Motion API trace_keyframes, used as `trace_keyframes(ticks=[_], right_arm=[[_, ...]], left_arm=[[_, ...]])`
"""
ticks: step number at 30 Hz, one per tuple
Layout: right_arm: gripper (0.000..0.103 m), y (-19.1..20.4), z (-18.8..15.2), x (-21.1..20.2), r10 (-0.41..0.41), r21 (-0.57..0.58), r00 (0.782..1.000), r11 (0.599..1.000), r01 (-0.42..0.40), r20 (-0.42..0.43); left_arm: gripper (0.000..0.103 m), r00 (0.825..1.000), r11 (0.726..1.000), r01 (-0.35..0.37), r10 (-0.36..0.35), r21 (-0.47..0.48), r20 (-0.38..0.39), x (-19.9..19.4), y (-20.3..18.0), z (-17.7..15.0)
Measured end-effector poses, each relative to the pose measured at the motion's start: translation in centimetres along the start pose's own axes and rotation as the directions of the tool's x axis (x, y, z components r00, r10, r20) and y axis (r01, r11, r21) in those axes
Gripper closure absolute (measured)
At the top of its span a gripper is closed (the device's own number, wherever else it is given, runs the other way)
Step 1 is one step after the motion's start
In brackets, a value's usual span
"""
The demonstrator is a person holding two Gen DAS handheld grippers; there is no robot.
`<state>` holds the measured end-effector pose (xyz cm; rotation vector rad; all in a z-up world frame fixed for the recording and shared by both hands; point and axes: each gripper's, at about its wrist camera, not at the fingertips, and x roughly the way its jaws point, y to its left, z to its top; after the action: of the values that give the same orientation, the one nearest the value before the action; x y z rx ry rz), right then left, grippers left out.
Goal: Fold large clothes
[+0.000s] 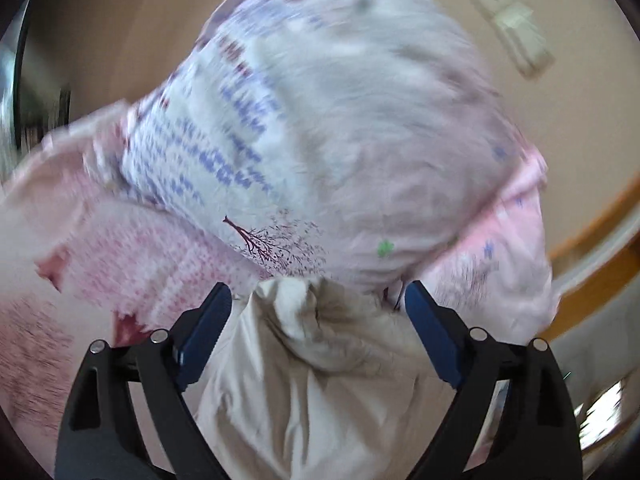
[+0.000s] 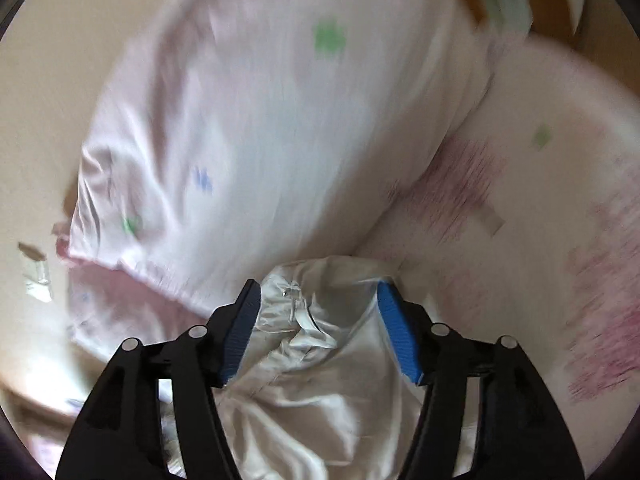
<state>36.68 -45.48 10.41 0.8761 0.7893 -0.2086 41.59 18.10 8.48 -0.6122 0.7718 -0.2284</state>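
Between each gripper's parted fingers — left gripper (image 1: 318,304), right gripper (image 2: 318,300) — bunched printed cloth (image 1: 320,140), its lettering blurred

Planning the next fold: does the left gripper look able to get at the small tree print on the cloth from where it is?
Probably yes. The tree print lies just beyond the left gripper, nothing between, but its jaws already have bunched cloth between them, so it would have to let go first.

The left black plastic two-finger tool (image 1: 318,312) carries dark navy ribbed pads (image 1: 204,332) and round silver pivot pins. The right black tool (image 2: 318,312) has brighter blue ribbed pads (image 2: 396,336), similar pins.
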Motion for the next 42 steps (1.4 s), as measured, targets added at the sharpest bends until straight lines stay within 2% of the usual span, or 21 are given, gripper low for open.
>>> trace_keyframes(ticks=[2, 3, 4, 5, 8, 9, 13, 15, 17, 18, 20, 21, 26, 27, 29, 31, 33, 36, 38, 40, 42], right_arm=[[0.032, 1.8, -1.0, -2.8, -0.083, -0.132, 0.979, 0.985, 0.109, 0.187], [0.032, 2.9, -1.8, -3.2, -0.079, -0.202, 0.974, 0.972, 0.123, 0.214], [0.033, 4.4, -3.1, -3.3, -0.048, -0.307, 0.976, 0.945, 0.113, 0.212], [0.039, 6.3, -5.2, -3.0, -0.002, -0.438, 0.986, 0.896, 0.075, 0.164], [0.062, 10.0, -10.6, -1.6, 0.037, -0.648, 0.999, 0.762, -0.016, 0.019], [0.065, 11.4, -13.1, -0.8, 0.032, -0.710, 0.999, 0.703, -0.051, -0.041], [0.069, 15.1, -18.6, 2.0, -0.028, -0.848, 0.995, 0.525, -0.071, -0.100], [0.069, 15.7, -20.0, 3.3, -0.078, -0.884, 0.993, 0.466, -0.042, -0.088], [0.070, 16.1, -21.0, 5.3, -0.147, -0.900, 0.986, 0.435, -0.003, -0.075], [0.070, 16.2, -21.0, 7.1, -0.216, -0.908, 0.976, 0.415, 0.055, -0.039], [0.073, 15.5, -21.2, 8.7, -0.293, -0.904, 0.956, 0.414, 0.108, -0.020], [0.073, 15.0, -20.5, 9.9, -0.335, -0.890, 0.942, 0.439, 0.121, -0.036], [0.073, 13.9, -18.4, 12.3, -0.395, -0.836, 0.912, 0.533, 0.132, -0.108], [0.073, 13.9, -18.4, 12.7, -0.405, -0.835, 0.908, 0.532, 0.141, -0.105], [0.073, 14.4, -19.1, 13.1, -0.433, -0.851, 0.898, 0.498, 0.169, -0.075], [0.073, 15.0, -19.6, 11.7, -0.398, -0.861, 0.916, 0.483, 0.162, -0.051], [0.073, 14.8, -19.5, 8.6, -0.289, -0.860, 0.956, 0.498, 0.112, -0.043], [0.073, 12.6, -16.4, 4.7, -0.197, -0.803, 0.980, 0.581, 0.133, 0.019], [0.073, 10.3, -13.4, 4.1, -0.225, -0.745, 0.973, 0.640, 0.188, 0.052], [0.073, 8.4, -11.5, 5.3, -0.287, -0.714, 0.957, 0.661, 0.229, 0.041], [0.077, 6.4, -10.4, 8.0, -0.396, -0.701, 0.918, 0.660, 0.270, -0.018]], left_arm=[[0.014, 1.000, 0.991, -0.010, 0.010, 0.133, 0.001, -1.0, -2.3, -1.8], [0.014, 1.000, 0.984, -0.005, 0.006, 0.180, -0.003, -1.3, -3.2, -2.6], [0.014, 1.000, 0.972, 0.004, -0.001, 0.236, -0.012, -1.6, -4.4, -3.6], [0.014, 1.000, 0.959, 0.008, -0.001, 0.283, -0.024, -1.6, -5.4, -4.6], [0.014, 0.997, 0.906, 0.032, 0.001, 0.422, -0.077, -1.0, -8.6, -8.0], [0.014, 0.996, 0.884, 0.033, 0.011, 0.465, -0.092, -0.7, -9.7, -9.3], [0.014, 0.990, 0.833, -0.002, 0.082, 0.554, -0.119, 1.5, -11.0, -11.9], [0.014, 0.981, 0.828, -0.034, 0.134, 0.560, -0.139, 3.4, -11.0, -12.4], [0.016, 0.975, 0.827, -0.065, 0.172, 0.558, -0.141, 4.7, -10.8, -12.4], [0.017, 0.969, 0.834, -0.079, 0.192, 0.546, -0.153, 5.7, -10.7, -12.1], [0.019, 0.963, 0.849, -0.088, 0.205, 0.520, -0.173, 6.9, -10.5, -11.5], [0.020, 0.960, 0.856, -0.097, 0.215, 0.508, -0.178, 7.4, -10.5, -11.2], [0.024, 0.945, 0.847, -0.167, 0.284, 0.504, -0.163, 9.3, -10.5, -10.0], [0.024, 0.941, 0.847, -0.188, 0.301, 0.498, -0.157, 9.8, -10.5, -9.7], [0.024, 0.930, 0.845, -0.215, 0.329, 0.489, -0.161, 10.6, -10.1, -9.3], [0.027, 0.930, 0.858, -0.211, 0.323, 0.468, -0.173, 10.2, -9.5, -9.1], [0.028, 0.942, 0.864, -0.186, 0.292, 0.467, -0.164, 8.4, -8.7, -9.1], [0.028, 0.943, 0.853, -0.224, 0.311, 0.471, -0.115, 6.6, -6.7, -8.7], [0.028, 0.938, 0.867, -0.244, 0.325, 0.436, -0.121, 6.6, -5.1, -7.5], [0.029, 0.928, 0.869, -0.265, 0.348, 0.417, -0.136, 7.4, -4.1, -6.6], [0.032, 0.915, 0.865, -0.277, 0.370, 0.417, -0.160, 8.6, -3.4, -6.2]])
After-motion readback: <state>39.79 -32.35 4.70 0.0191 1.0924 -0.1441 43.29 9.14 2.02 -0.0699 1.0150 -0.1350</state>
